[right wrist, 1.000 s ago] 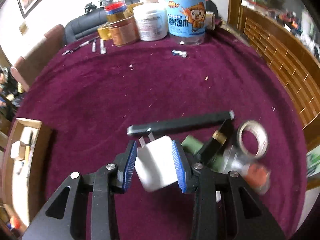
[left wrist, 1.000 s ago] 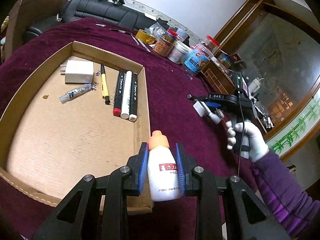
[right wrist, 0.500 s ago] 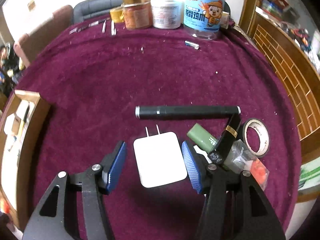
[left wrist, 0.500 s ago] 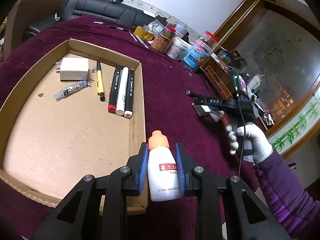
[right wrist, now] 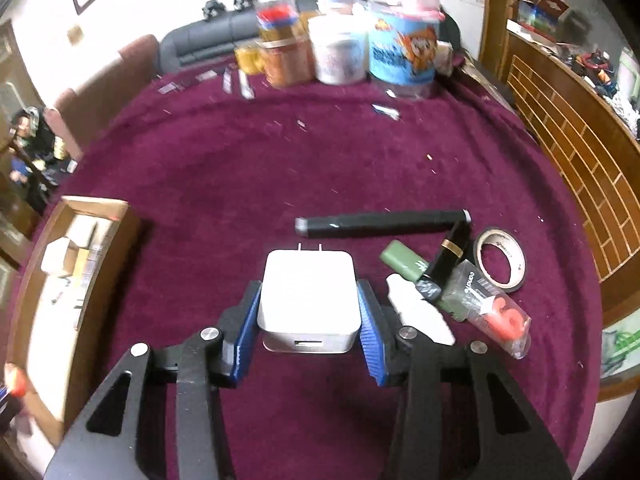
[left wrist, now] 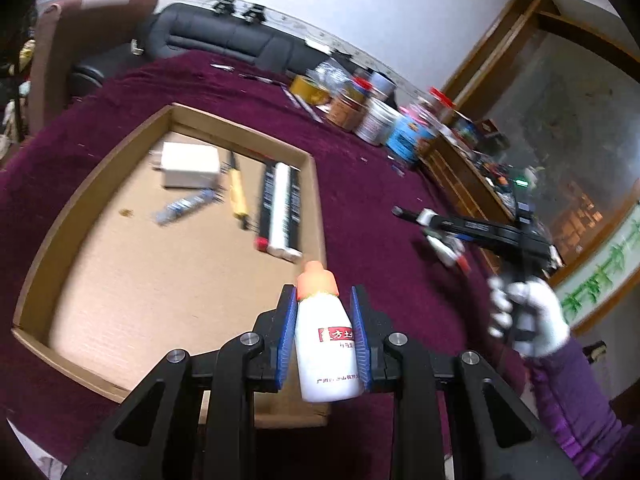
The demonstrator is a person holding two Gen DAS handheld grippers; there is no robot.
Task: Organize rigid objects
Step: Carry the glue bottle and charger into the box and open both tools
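mid-sort on a maroon tablecloth (right wrist: 240, 168): left gripper (left wrist: 325, 334) clenched on a white squeeze bottle (left wrist: 326, 344) over the cardboard tray (left wrist: 44, 240)'s near corner; right gripper (right wrist: 308, 320), just closing, grasping a white charger (right wrist: 308, 296). next, judged: carrying both to open tray floor, clear of the markers (left wrist: 278, 212). black tube (right wrist: 380, 225) lying just beyond.

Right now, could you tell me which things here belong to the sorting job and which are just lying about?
Part of the job:
- white bottle held in left gripper
- white charger between right gripper pads
- cardboard box
- black marker, lipstick, tape roll

Lying about:
- jars at the table's far edge
- sofa
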